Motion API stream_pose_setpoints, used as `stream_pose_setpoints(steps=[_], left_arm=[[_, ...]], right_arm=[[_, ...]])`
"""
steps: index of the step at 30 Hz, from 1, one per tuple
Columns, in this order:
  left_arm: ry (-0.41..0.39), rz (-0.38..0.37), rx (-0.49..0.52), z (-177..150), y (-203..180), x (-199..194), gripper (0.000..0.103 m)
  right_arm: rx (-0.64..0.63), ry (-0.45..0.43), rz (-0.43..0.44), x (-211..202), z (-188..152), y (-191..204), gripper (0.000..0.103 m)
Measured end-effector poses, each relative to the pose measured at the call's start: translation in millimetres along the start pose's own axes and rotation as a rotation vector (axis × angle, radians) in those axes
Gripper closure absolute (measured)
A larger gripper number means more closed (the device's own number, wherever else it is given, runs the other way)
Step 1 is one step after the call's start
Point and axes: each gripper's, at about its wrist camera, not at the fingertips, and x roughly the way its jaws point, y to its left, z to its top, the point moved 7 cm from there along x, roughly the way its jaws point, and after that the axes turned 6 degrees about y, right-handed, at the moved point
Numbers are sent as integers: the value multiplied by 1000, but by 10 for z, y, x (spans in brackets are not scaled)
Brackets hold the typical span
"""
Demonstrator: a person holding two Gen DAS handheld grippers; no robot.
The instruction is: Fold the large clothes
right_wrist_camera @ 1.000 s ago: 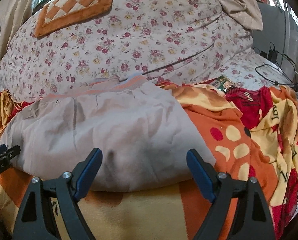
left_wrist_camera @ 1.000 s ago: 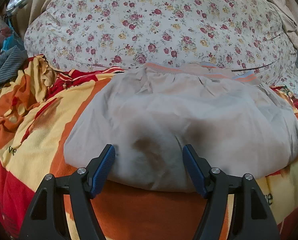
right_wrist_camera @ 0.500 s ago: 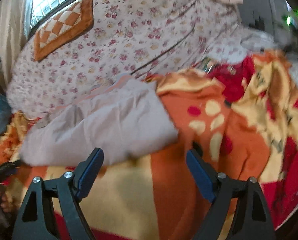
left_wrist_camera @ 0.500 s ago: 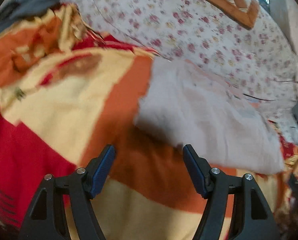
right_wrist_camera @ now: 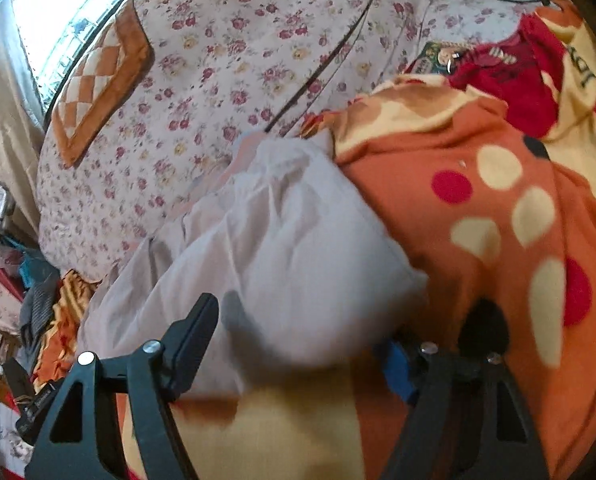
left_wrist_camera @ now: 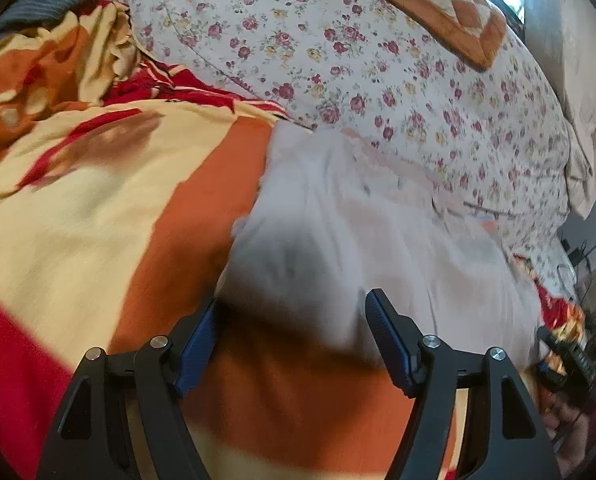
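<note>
Both tools have dropped to the garment's (left_wrist_camera: 378, 240) near corners on the bed (left_wrist_camera: 97, 200). Left tool (left_wrist_camera: 289, 332) stays open. Right tool (right_wrist_camera: 298, 344) is closing, cloth between its jaws.

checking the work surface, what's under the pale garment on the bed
The pale garment lies on an orange, cream and red patterned blanket, which shows around its near and side edges. Its far edge meets the floral quilt. Anything beneath its middle is covered.
</note>
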Motion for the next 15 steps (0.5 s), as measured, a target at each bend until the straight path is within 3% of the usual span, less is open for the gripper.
stream_pose_setpoints(steps=[1,2,3,4,6,11,15], left_arm=[[-6,-10,-6,64,-5,39,43],[-11,-23,-14,112,-2,62,46],[-13,-38,-20,144,0,75,60],[-7,-45,-19,156,-1,88,87],[-4,-59,-7,178,-15,84,103],[-65,-36,63,174,-162,-212,103],[-65,-55,129,37,-288,-638,103]], right_arm=[[-4,-8,-13,12,27,13,32],[-10,-20,-25,24,52,29,48],[-12,-20,-30,31,62,32,59],[-15,-20,-51,49,66,34,75],[-33,-26,-67,28,84,23,84],[-41,-96,-49,-236,140,62,97],[-48,-110,-15,-563,70,106,99]])
